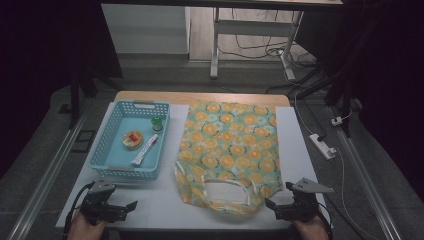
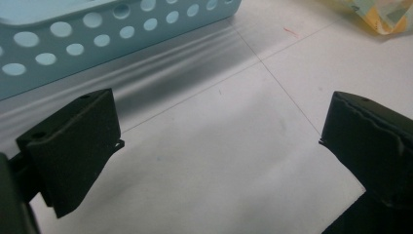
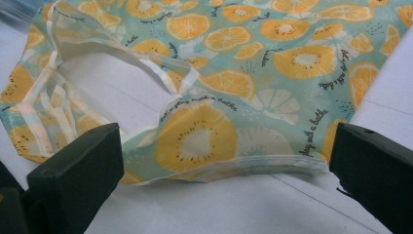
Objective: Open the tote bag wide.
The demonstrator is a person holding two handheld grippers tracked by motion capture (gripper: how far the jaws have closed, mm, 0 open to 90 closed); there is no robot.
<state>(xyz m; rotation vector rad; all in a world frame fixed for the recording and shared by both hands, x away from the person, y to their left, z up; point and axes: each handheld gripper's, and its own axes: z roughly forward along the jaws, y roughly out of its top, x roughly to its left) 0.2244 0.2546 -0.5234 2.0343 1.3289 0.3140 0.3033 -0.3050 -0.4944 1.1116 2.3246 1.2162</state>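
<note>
Bag (image 1: 227, 150) hem lies just beyond right gripper (image 1: 276, 206).

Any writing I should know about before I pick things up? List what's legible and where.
Bag: cursive script repeated beside the orange slices; it looks like "play with a bottle", but I can't be sure.
Tube in the basket: too small to read.
Green bottle and round tin: nothing legible.
</note>
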